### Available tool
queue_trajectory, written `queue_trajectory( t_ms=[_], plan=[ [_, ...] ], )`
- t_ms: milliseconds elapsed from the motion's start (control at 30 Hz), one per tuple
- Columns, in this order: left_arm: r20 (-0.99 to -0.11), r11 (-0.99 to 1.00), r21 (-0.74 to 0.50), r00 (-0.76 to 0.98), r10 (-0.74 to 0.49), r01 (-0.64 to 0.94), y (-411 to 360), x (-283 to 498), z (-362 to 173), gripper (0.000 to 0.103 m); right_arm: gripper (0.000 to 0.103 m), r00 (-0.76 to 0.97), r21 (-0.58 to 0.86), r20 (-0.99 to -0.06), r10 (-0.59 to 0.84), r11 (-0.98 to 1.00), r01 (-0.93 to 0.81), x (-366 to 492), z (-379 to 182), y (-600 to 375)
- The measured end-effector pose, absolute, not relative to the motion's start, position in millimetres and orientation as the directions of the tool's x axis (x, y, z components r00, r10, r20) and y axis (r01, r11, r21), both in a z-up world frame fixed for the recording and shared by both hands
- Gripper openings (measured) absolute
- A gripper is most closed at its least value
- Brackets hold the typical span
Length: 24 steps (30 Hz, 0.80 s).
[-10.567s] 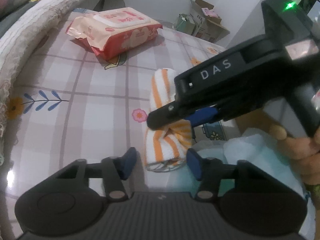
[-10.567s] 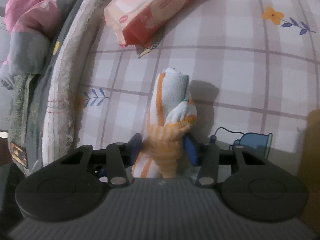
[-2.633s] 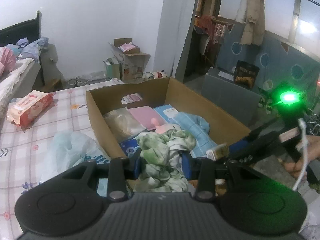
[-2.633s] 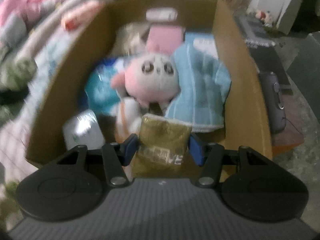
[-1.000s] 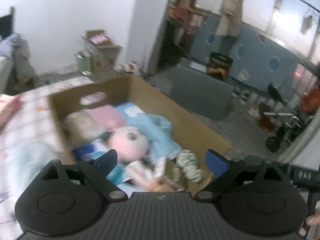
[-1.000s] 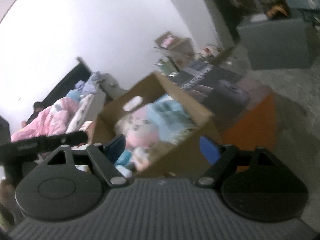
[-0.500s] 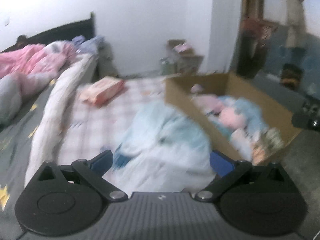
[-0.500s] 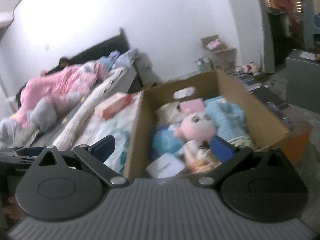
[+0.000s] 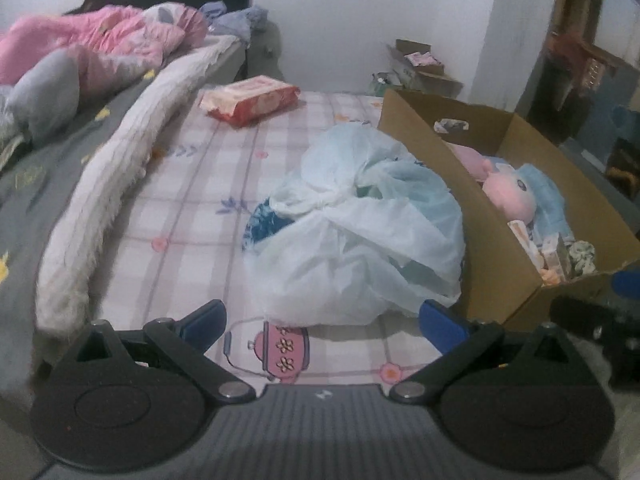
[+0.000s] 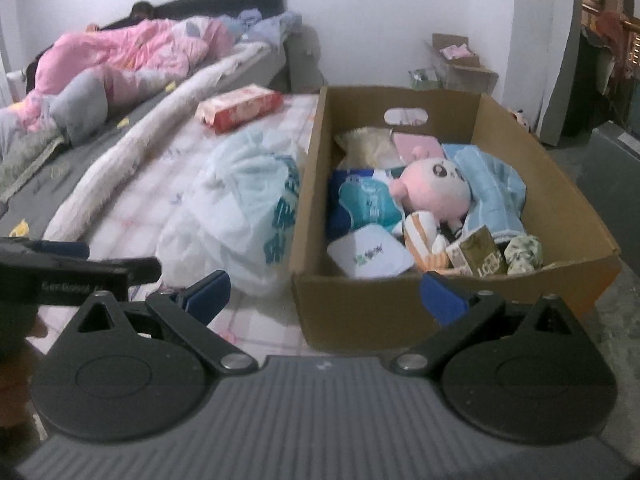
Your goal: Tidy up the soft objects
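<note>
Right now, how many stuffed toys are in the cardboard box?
1 that I can see: a pink plush in the middle of the box, lying against the blue cloth. Others could be buried underneath.

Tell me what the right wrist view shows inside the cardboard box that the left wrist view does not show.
Only the right wrist view shows the box floor: a white pack, the gold packet and the striped towel. Only the left wrist view shows the pink teapot print on the sheet. Both show the cardboard box, pink plush, plastic bag and red wipes pack.
</note>
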<state>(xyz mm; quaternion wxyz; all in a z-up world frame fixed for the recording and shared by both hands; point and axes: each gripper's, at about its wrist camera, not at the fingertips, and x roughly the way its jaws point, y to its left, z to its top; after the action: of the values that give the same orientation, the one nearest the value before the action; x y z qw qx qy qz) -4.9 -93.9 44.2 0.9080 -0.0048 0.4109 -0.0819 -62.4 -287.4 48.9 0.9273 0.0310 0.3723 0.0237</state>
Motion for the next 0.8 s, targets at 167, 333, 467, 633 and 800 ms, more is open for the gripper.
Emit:
queue_trajectory(
  t_ms=[167,333,467,633,800],
  plan=[
    [-0.780,0.985,-0.049,0.609,-0.143,0.168,-107,-6,37,0.103,0.102,0.682,0.110,-0.728,0.068,0.994,0.019,-59,39,-293],
    [-0.788,0.983,-0.041,0.599,-0.143,0.181,-115,-8,38,0.103,0.102,0.638,0.101,-0.768,0.052,0.994,0.041,-53,28,-296],
    [-0.795,0.980,-0.039,0.588,-0.148,0.194,-120,-7,38,0.103,0.102,0.633,0.104,-0.772,0.052,0.994,0.045,-51,26,-300],
    [-0.801,0.980,-0.032,0.582,-0.142,0.196,-125,-6,37,0.103,0.102,0.624,0.112,-0.780,0.049,0.992,0.062,-49,23,-306],
    [-0.800,0.980,-0.025,0.584,-0.138,0.198,-129,-4,37,0.103,0.102,0.622,0.118,-0.782,0.047,0.990,0.073,-49,21,-310]
  ],
)
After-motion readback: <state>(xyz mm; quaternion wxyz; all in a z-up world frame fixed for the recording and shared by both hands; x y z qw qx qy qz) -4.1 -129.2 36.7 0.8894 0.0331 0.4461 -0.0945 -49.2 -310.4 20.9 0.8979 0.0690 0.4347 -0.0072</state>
